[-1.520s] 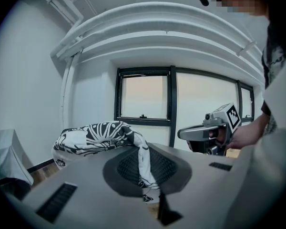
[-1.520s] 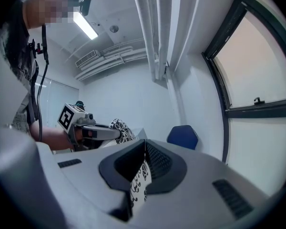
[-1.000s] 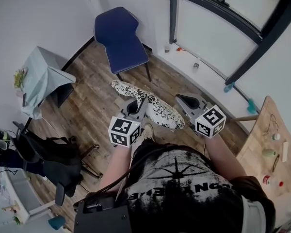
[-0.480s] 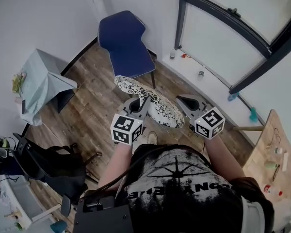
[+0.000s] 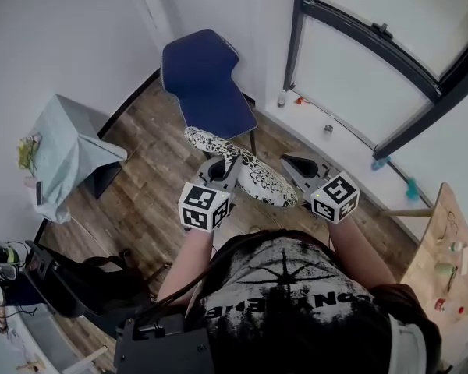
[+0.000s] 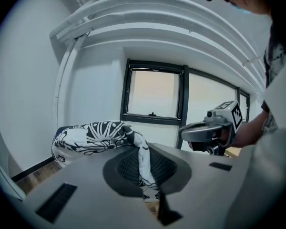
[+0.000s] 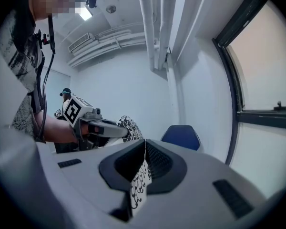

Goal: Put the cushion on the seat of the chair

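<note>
Room, head view: wood-plank floor (image 5: pixel 140 193), white walls and a dark-framed window (image 5: pixel 359 45). A blue chair (image 5: pixel 207 80) stands by the wall, with a cloth-draped small table (image 5: pixel 70 142) to its left.
Change, head view: the chair sits nearer than a second ago. The gap between its seat front and the cushion (image 5: pixel 242 174) has shrunk to almost nothing. Both grips are as before.
Cushion, head view: black-and-white patterned, held off the floor just in front of the seat and not on it. Its long axis runs from upper left to lower right, with the upper-left end toward the seat's front edge.
Left gripper (image 5: pixel 225 164), left gripper view: jaws pressed together on a fold of the cushion's fabric. The cushion's bulk lies beyond them to the left.
Right gripper (image 5: pixel 291 164), right gripper view: jaws pinched on the cushion's thin edge, which hangs down between them. The chair shows beyond.
</note>
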`<state>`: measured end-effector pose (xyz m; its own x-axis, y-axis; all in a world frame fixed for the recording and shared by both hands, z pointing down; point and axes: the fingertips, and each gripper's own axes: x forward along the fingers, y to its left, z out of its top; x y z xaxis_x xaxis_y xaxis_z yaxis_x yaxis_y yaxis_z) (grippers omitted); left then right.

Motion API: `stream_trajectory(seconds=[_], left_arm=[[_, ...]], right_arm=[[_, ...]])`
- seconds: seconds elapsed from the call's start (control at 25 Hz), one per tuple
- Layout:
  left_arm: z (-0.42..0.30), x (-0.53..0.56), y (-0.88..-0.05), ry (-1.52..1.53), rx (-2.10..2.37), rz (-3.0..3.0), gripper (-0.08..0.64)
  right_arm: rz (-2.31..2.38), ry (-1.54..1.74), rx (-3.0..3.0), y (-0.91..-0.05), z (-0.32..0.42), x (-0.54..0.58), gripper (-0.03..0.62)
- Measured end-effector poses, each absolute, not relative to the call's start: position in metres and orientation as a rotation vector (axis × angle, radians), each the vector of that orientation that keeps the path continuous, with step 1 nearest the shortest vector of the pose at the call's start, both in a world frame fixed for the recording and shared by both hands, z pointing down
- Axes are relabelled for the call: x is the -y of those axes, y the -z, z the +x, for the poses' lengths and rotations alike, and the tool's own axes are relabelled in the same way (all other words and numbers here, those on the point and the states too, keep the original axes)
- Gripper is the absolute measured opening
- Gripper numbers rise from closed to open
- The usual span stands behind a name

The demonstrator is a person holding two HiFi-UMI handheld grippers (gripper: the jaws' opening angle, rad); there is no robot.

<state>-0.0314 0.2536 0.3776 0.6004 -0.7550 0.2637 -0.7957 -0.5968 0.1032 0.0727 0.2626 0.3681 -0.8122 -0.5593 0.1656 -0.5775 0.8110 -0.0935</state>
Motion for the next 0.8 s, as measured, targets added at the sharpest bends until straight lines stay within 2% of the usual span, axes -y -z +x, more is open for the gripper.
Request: stream_trajectory(seconds=[0.44, 0.8], left_arm=[[-0.08, -0.175, -0.392, -0.312, 1.239, 2.624, 0.026], [-0.095, -0.156, -0.412, -0.283, 1.238, 2.565, 0.026]], right_arm=[[0.926, -0.212, 2.854, -0.378, 0.019, -0.188, 0.018], [0.939, -0.253, 2.797, -0.398, 0.023, -0.165, 0.018]])
